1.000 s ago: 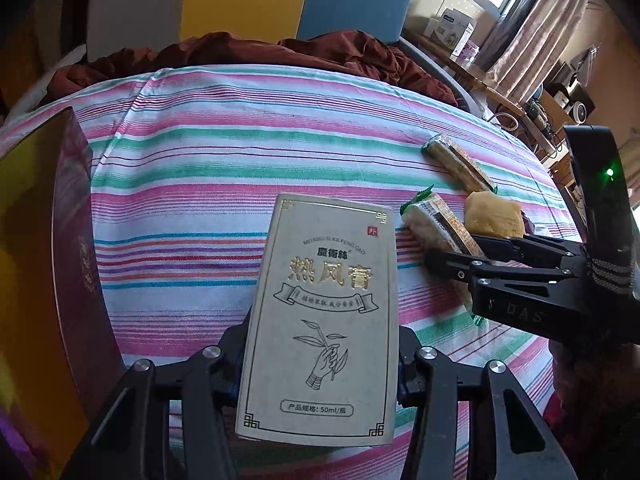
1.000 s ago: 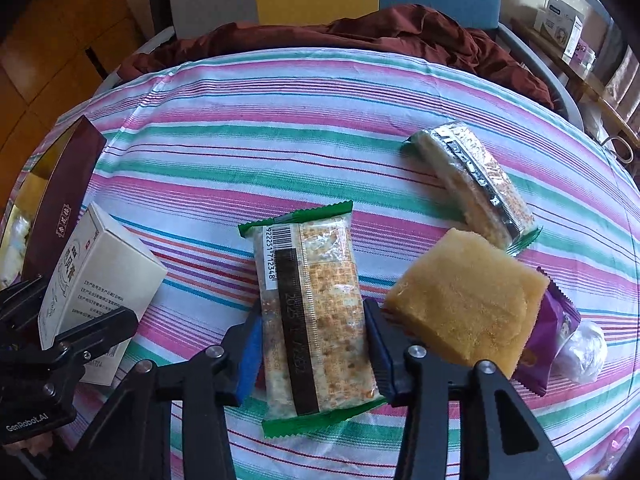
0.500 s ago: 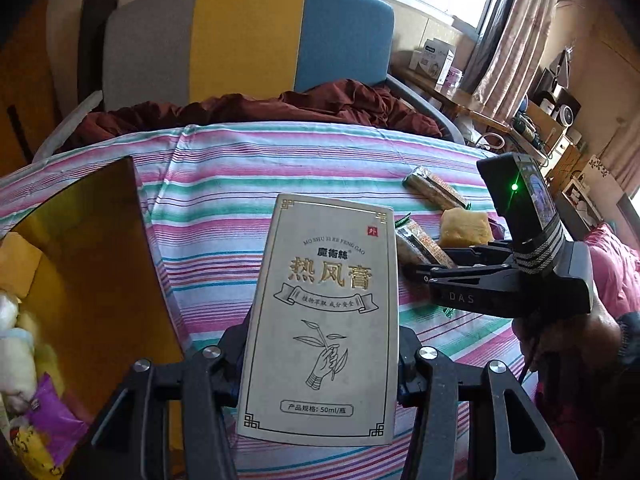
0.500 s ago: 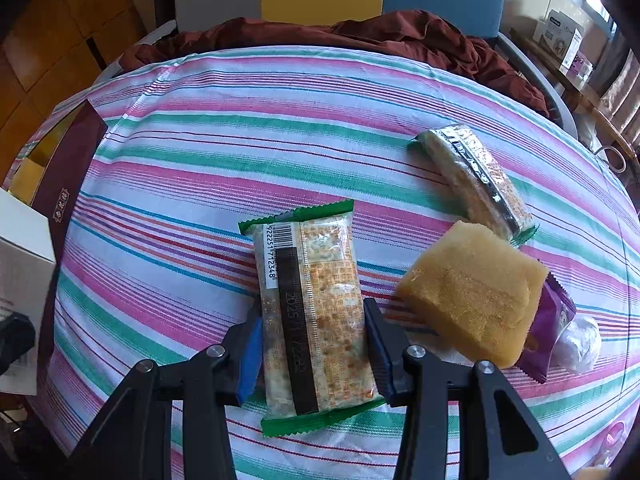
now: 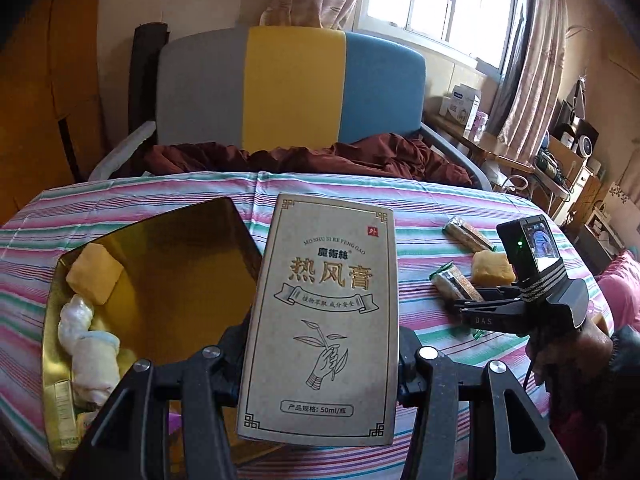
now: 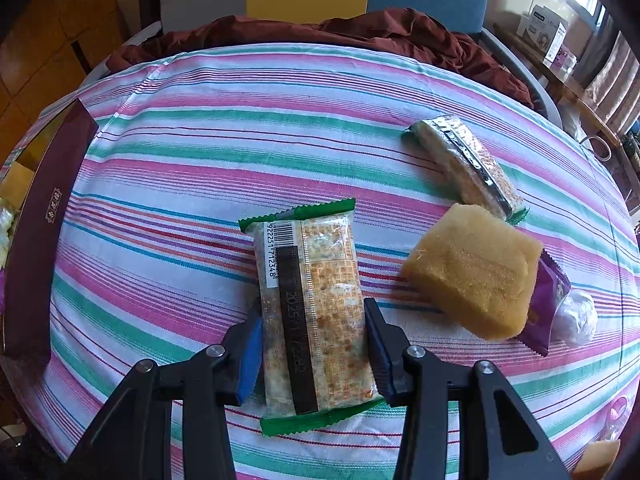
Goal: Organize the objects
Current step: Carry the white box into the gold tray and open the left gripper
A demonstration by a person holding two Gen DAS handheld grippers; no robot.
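My left gripper (image 5: 320, 356) is shut on a beige carton with Chinese print (image 5: 324, 312) and holds it upright in the air, above the near right corner of a gold-lined box (image 5: 168, 264). The box holds a yellow sponge cake (image 5: 94, 278) and white wrapped snacks (image 5: 86, 340). My right gripper (image 6: 314, 336) is shut on a green-edged cracker packet (image 6: 312, 304) that lies on the striped tablecloth (image 6: 200, 160); it also shows in the left wrist view (image 5: 476, 312).
On the cloth to the right lie a second cracker packet (image 6: 468, 164), a yellow sponge cake (image 6: 472, 272) and a purple packet (image 6: 552, 300). The box's maroon outer wall (image 6: 36, 232) stands at the left. A dark red blanket (image 6: 320, 28) and a chair lie beyond the table.
My left gripper has lifted the carton and tilted up, so the box's inside and the room came into view. The right gripper has stayed closed on the cracker packet.
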